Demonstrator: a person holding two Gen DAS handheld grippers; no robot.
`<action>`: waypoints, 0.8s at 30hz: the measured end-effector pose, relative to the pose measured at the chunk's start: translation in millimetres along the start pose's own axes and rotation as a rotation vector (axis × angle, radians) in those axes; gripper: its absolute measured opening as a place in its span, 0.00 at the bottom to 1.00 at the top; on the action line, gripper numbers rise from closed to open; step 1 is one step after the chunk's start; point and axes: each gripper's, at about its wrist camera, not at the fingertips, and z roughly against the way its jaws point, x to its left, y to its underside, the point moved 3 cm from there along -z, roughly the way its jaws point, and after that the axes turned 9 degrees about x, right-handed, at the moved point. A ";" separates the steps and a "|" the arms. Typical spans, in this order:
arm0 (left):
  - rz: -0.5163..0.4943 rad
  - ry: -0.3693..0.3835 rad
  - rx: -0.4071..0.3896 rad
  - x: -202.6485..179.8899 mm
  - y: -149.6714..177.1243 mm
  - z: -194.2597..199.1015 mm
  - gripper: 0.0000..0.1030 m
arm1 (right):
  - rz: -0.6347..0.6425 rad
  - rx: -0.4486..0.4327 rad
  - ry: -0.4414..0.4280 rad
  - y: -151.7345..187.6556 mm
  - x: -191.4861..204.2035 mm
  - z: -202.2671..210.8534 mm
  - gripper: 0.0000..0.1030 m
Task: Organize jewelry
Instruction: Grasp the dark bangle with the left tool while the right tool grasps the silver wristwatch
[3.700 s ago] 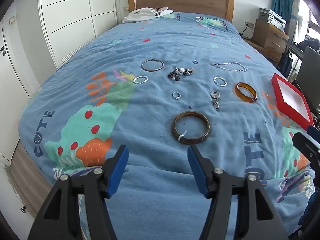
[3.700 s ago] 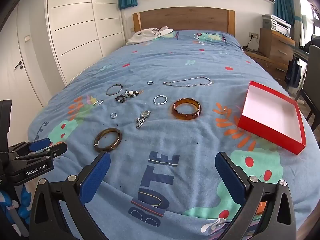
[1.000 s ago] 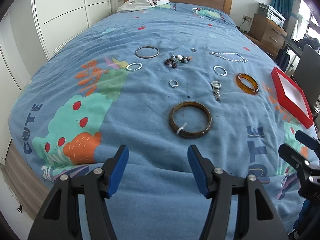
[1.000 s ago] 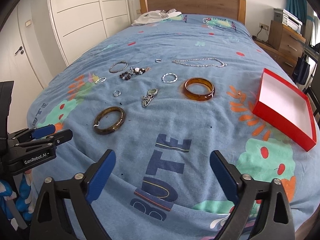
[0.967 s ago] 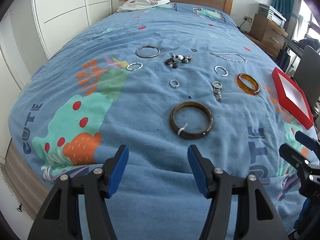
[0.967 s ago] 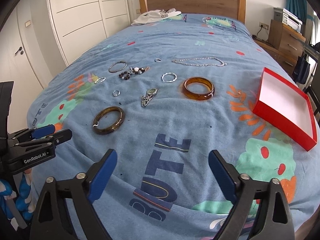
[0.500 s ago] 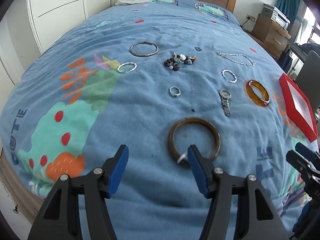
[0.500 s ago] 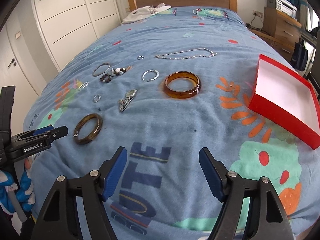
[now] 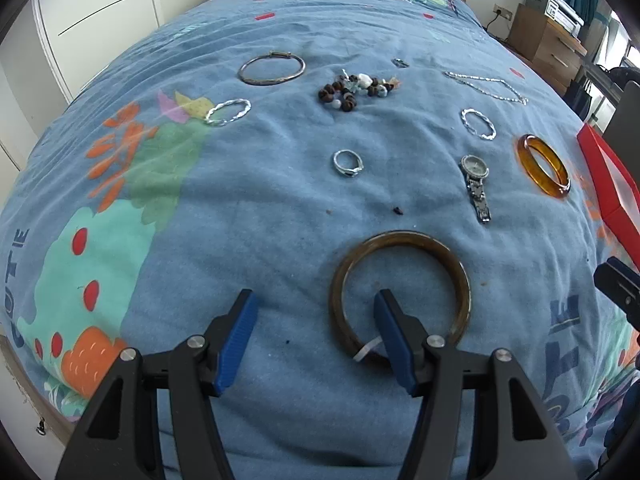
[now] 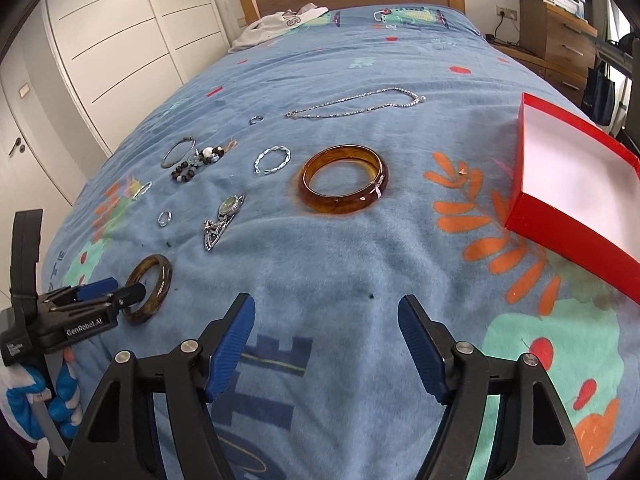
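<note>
Jewelry lies spread on a blue bedspread. A dark brown bangle (image 9: 400,292) lies nearest; my left gripper (image 9: 316,312) is open, its right finger inside the ring and its left finger outside to the left. The bangle (image 10: 150,284) and left gripper (image 10: 108,294) show in the right wrist view. My right gripper (image 10: 326,318) is open and empty above bare bedspread. An amber bangle (image 10: 344,184) lies beyond it, and an open red box (image 10: 576,184) with a white inside sits to the right.
Further out lie a watch (image 9: 476,184), a small ring (image 9: 347,163), two twisted silver bracelets (image 9: 227,112) (image 9: 478,123), a thin metal bangle (image 9: 272,69), a bead bracelet (image 9: 352,88) and a silver chain (image 10: 356,107). Wardrobe doors (image 10: 120,40) stand left, a wooden dresser (image 10: 560,40) right.
Both grippers have moved forward and lower over the bed. The left gripper's right finger now sits inside the dark brown bangle. The right gripper's jaws have narrowed but stay open.
</note>
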 end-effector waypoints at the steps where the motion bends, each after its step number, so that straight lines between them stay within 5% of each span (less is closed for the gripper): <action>1: -0.003 -0.001 0.001 -0.7 -0.8 -1.4 0.56 | 0.001 0.001 -0.003 -0.8 0.3 -1.4 0.72; 5: -0.016 -0.003 0.004 -3.7 -2.8 -6.5 0.49 | 0.006 0.006 -0.018 -4.0 4.8 -8.0 0.72; 10: -0.051 -0.003 0.003 -10.3 -6.6 -10.2 0.09 | 0.029 0.011 -0.040 -8.9 18.3 -15.7 0.72; 15: -0.022 0.026 -0.011 -4.2 -10.2 -7.7 0.09 | 0.066 0.014 -0.080 -19.2 37.2 -22.5 0.68; 24: 0.027 0.039 -0.051 20.6 -21.3 5.6 0.08 | 0.098 0.053 -0.197 -50.7 73.3 -53.9 0.43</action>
